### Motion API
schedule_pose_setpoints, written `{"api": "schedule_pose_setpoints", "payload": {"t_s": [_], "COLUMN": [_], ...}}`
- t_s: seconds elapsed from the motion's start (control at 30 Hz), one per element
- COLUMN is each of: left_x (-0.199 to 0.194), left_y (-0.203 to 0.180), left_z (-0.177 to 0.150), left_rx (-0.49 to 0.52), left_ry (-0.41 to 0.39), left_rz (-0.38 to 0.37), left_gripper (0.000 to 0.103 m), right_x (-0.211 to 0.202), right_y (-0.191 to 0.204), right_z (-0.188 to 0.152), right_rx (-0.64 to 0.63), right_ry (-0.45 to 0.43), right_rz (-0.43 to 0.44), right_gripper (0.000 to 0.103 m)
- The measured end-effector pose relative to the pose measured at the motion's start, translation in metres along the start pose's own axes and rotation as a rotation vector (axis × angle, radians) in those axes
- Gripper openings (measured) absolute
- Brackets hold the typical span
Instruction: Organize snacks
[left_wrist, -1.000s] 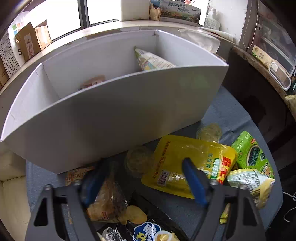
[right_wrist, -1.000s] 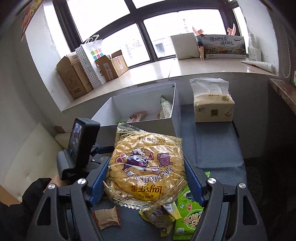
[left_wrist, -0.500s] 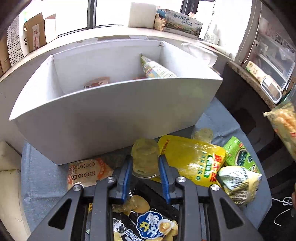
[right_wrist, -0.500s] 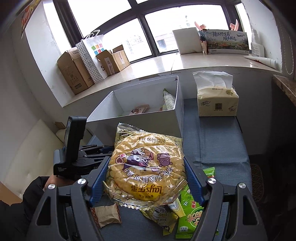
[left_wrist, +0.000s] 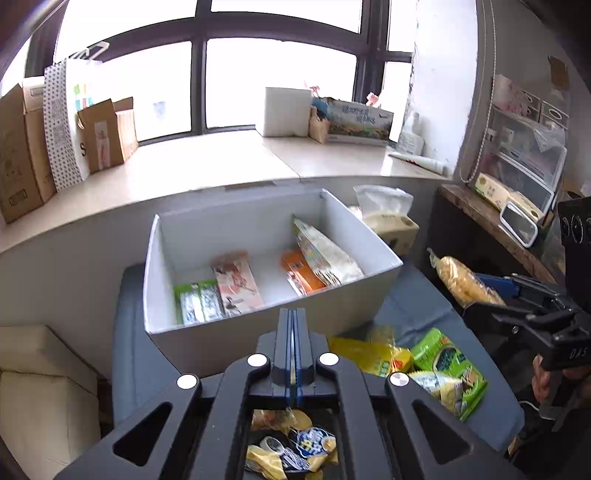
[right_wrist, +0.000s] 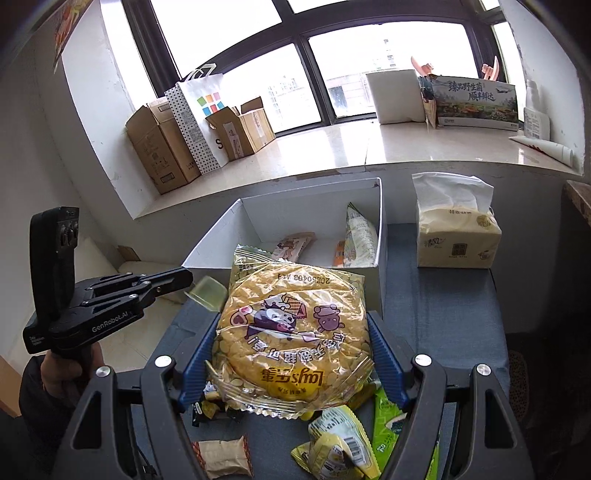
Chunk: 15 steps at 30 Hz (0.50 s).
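Note:
My right gripper (right_wrist: 293, 341) is shut on a large yellow chip bag (right_wrist: 293, 332) and holds it above the table, short of the white box (right_wrist: 382, 236). The bag and gripper also show at the right of the left wrist view (left_wrist: 465, 282). My left gripper (left_wrist: 291, 325) has its jaws pressed together, raised in front of the white box (left_wrist: 332, 310). In the right wrist view a clear jelly cup (right_wrist: 207, 293) hangs at its tip (right_wrist: 184, 277). The box holds several snack packs (left_wrist: 236, 284).
Loose snacks lie on the grey table: a yellow pouch (left_wrist: 369, 356), a green pack (left_wrist: 448, 363), a black chip bag (left_wrist: 295, 448), a brown packet (right_wrist: 225, 456). A tissue pack (right_wrist: 456, 232) stands right of the box. Cardboard boxes (right_wrist: 166, 151) sit on the windowsill.
My left gripper closed on the jelly cup and lifted away from the table, so the box interior now shows. My right gripper stayed nearly still with the chip bag.

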<state>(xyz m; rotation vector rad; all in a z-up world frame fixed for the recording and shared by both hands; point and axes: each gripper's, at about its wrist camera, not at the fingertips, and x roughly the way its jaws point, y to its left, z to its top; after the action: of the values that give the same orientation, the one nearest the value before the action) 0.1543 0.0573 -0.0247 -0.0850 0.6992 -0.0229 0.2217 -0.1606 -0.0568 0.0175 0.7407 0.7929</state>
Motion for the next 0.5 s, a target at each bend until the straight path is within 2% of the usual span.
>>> {"api": "schedule_pose_setpoints", "payload": {"t_s": [0.03,0.07,0.1,0.13,0.2,0.27,0.3,0.33,0.37,0.43,0.5], "left_x": [0.004,0.011,0.015,0.016,0.019,0.031,0.04,0.048,0.056,0.073,0.087], "left_y": [0.004,0.011,0.018,0.019,0.015,0.011,0.009,0.008,0.006,-0.001,-0.01], "left_z": [0.007,0.012,0.013,0.01,-0.003,-0.017,-0.024,-0.031,-0.037,-0.051,-0.062], "left_rx": [0.009,-0.014,-0.049,-0.05,-0.031,-0.031,-0.032,-0.036,-0.039,-0.035,-0.015], "left_ry": [0.005,0.031,0.057,0.067,0.078,0.117,0.14,0.163,0.185,0.232,0.261], "left_rz": [-0.004,0.004,-0.02,-0.047,-0.023,-0.034,-0.031,-0.031,-0.035,-0.04,-0.057], "left_gripper": [0.001,0.001,0.001,0.002,0.004,0.018,0.037,0.052,0.058,0.085,0.095], "right_x": [0.007,0.014,0.02,0.022,0.02,0.021,0.022,0.022,0.021,0.016,0.011], "right_y": [0.002,0.003,0.004,0.005,0.009,0.01,0.01,0.009,0.007,0.003,-0.001], "right_z": [0.008,0.015,0.021,0.024,0.023,0.019,0.016,0.014,0.011,0.006,0.0], "right_rx": [-0.013,-0.018,-0.013,-0.01,-0.011,-0.018,-0.013,-0.006,0.002,0.013,0.024], "right_ry": [0.004,0.01,0.02,0.017,0.004,0.01,0.016,0.02,0.021,0.019,0.021], "right_rz": [-0.001,-0.011,-0.015,0.002,0.027,0.022,0.02,0.018,0.014,0.006,-0.002], "right_gripper": [0.08,0.08,0.08,0.08,0.08,0.08,0.08,0.08,0.08,0.08,0.08]}}
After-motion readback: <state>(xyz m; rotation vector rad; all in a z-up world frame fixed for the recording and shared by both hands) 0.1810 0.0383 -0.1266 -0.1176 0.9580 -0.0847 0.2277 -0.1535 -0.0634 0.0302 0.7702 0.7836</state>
